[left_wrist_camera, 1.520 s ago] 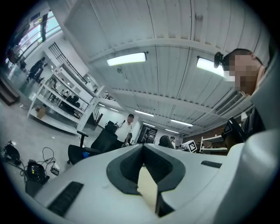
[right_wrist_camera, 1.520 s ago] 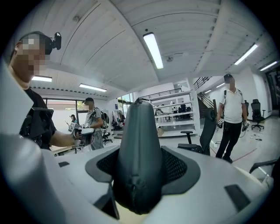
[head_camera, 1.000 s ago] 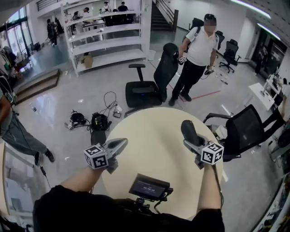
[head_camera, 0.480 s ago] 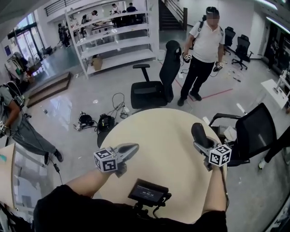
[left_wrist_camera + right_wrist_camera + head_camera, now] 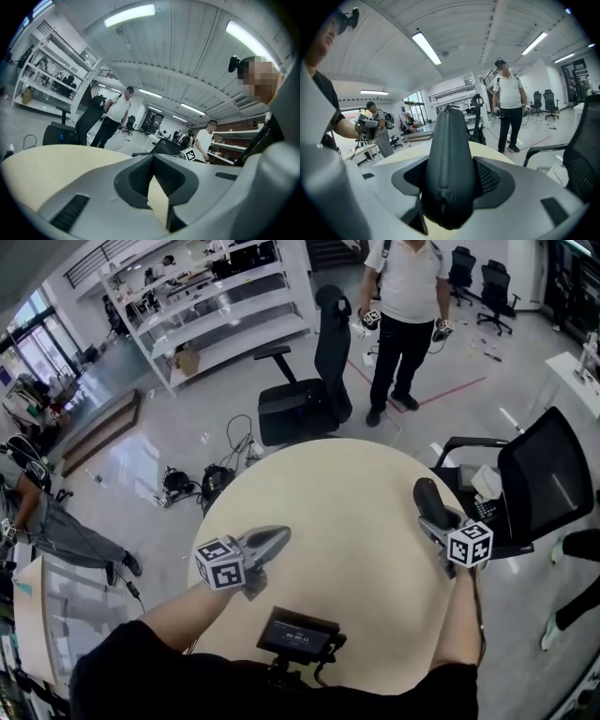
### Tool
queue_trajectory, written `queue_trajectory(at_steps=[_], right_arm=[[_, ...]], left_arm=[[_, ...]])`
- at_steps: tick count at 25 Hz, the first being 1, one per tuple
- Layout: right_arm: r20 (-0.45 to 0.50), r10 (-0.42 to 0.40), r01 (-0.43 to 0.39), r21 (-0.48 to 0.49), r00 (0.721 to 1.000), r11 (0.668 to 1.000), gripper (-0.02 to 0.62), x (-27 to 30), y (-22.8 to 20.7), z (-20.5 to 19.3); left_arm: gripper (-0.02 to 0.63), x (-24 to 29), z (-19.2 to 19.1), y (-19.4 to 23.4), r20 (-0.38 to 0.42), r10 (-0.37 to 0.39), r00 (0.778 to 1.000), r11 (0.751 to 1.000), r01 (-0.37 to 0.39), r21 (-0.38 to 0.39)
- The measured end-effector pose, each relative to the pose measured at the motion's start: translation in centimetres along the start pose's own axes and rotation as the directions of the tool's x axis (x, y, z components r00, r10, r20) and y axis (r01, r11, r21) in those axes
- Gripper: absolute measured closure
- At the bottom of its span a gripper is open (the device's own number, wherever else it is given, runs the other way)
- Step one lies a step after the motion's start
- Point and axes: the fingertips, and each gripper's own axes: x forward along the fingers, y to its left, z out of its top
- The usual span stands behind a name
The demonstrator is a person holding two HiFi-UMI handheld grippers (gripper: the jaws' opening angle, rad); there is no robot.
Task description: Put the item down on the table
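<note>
Over the right part of the round cream bench (image 5: pixel 347 512), the right hand-held gripper (image 5: pixel 433 521) is holding a dark, elongated zipped case (image 5: pixel 427 495). Its jaws are standing wide and pressing on the two sides of the case. The case is sticking out well past the jaw tips, towards the far side of the bench. In the right gripper view the case is filling the gap between the pads, with its zip seam running down the middle, facing the camera. Cream bench top is showing just under it. Whether the case is touching the bench cannot be told. The marker cube (image 5: pixel 470 545) is sitting at the back of this hand-held gripper, above the person's forearm.

Over the left part of the bench, the left hand-held gripper (image 5: pixel 267 542) is pointing towards the middle. Its jaws are meeting at the tips with nothing between them. Its own marker cube (image 5: pixel 219 563) is showing behind them.

A small screen (image 5: pixel 298 634) is hanging at the person's chest, over the near edge of the bench. Beyond the bench, a black office chair (image 5: pixel 309 399) is standing on the grey floor, and a person in a white shirt (image 5: pixel 408 296) is standing near it. A mesh-backed chair (image 5: pixel 544 484) is standing just beside the right edge of the bench. Cables and gear (image 5: pixel 192 484) are lying on the floor to the left. White shelving (image 5: pixel 206 306) is standing further back.
</note>
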Motion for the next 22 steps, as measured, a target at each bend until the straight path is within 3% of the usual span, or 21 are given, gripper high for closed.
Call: queue_trajectory(at_steps=[8, 15, 22], right_arm=[[-0.062, -0.136, 0.139, 0.048, 0.989, 0.989, 0.310, -0.6, -9.7, -4.5], [-0.123, -0.184, 0.188, 0.025, 0.975, 0.982, 0.310, 0.2, -13.6, -7.0], [-0.231, -0.263, 0.242, -0.114, 0.937, 0.963, 0.310, 0.9, -15.5, -9.4]], left_arm=[[0.604, 4.1, -4.2, 2.0, -0.080, -0.012, 0.997, 0.999, 0.009, -0.036], [0.604, 6.9, -6.2, 2.3, -0.116, -0.043, 0.992, 0.997, 0.036, -0.061], [0.604, 8.8, -7.2, 2.2, -0.121, -0.067, 0.990, 0.994, 0.056, -0.090]])
